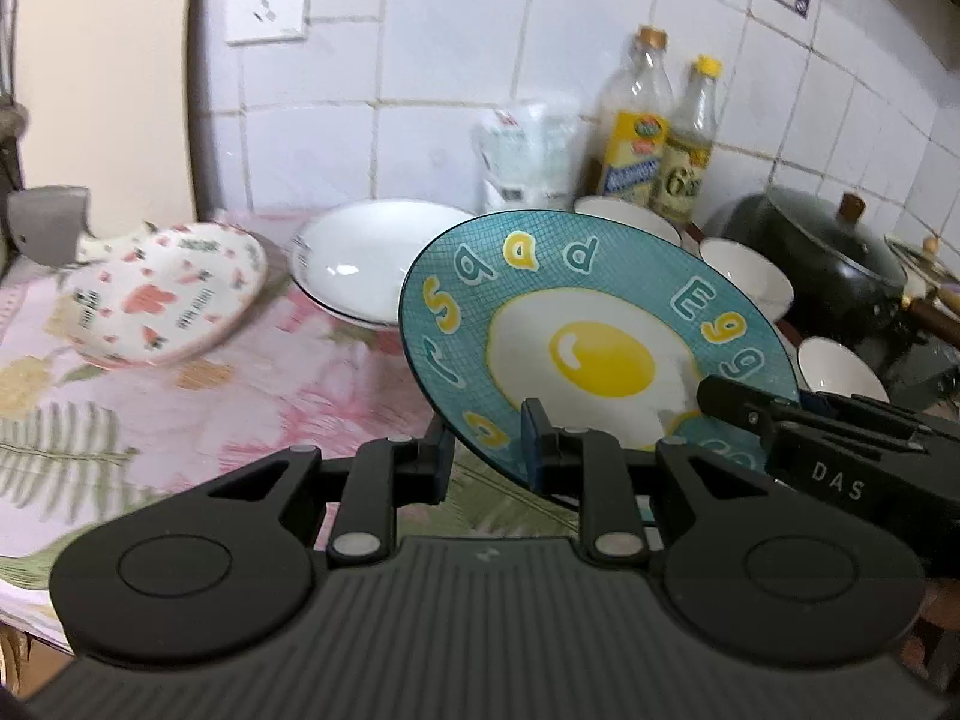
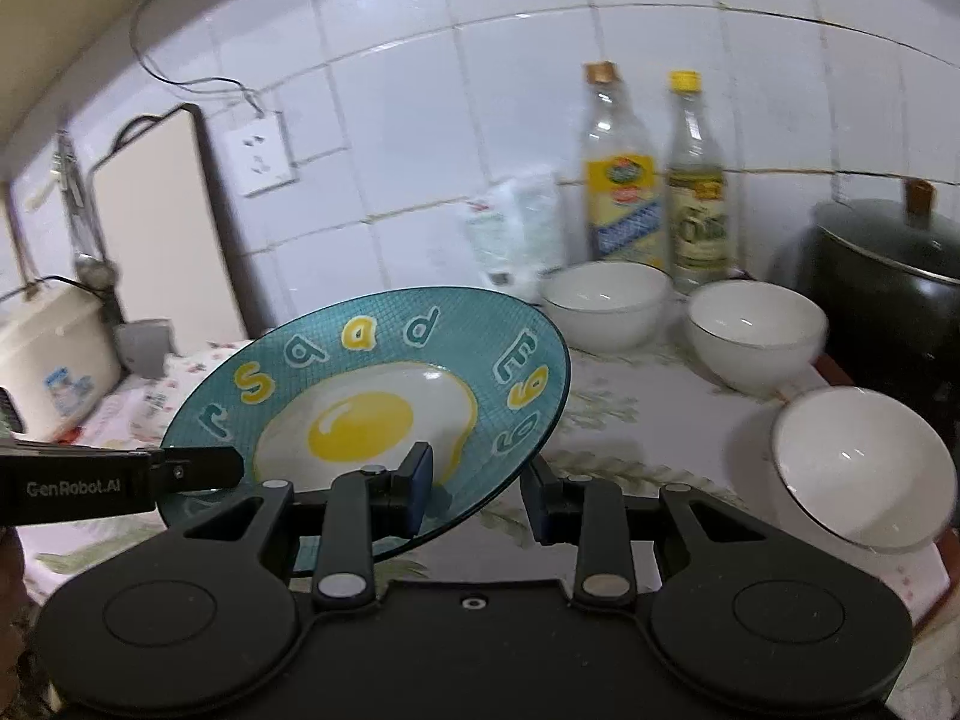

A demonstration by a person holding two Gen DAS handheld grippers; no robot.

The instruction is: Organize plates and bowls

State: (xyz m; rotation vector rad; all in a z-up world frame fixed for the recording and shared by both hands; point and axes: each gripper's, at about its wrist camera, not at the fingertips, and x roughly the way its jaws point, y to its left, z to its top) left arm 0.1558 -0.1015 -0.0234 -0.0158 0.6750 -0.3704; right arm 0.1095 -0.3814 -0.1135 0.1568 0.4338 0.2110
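Note:
A teal plate (image 1: 600,312) (image 2: 384,384) with a fried-egg picture and yellow letters hangs tilted above the flowered countertop, held from two sides. My left gripper (image 1: 489,450) is shut on its near rim; in the right wrist view the left gripper (image 2: 204,468) comes in from the left. My right gripper (image 2: 480,492) is shut on the rim at the other side, and the right gripper (image 1: 738,399) shows at the plate's right edge. A heart-shaped floral plate (image 1: 162,300) and stacked white plates (image 1: 360,264) lie on the counter behind. White bowls (image 2: 606,300) (image 2: 756,330) (image 2: 864,462) stand to the right.
Two oil bottles (image 2: 624,192) and a white bag (image 2: 510,234) stand against the tiled wall. A dark lidded pot (image 2: 888,276) fills the right corner. A rice cooker (image 2: 48,354) and a cutting board (image 2: 162,228) stand at the left.

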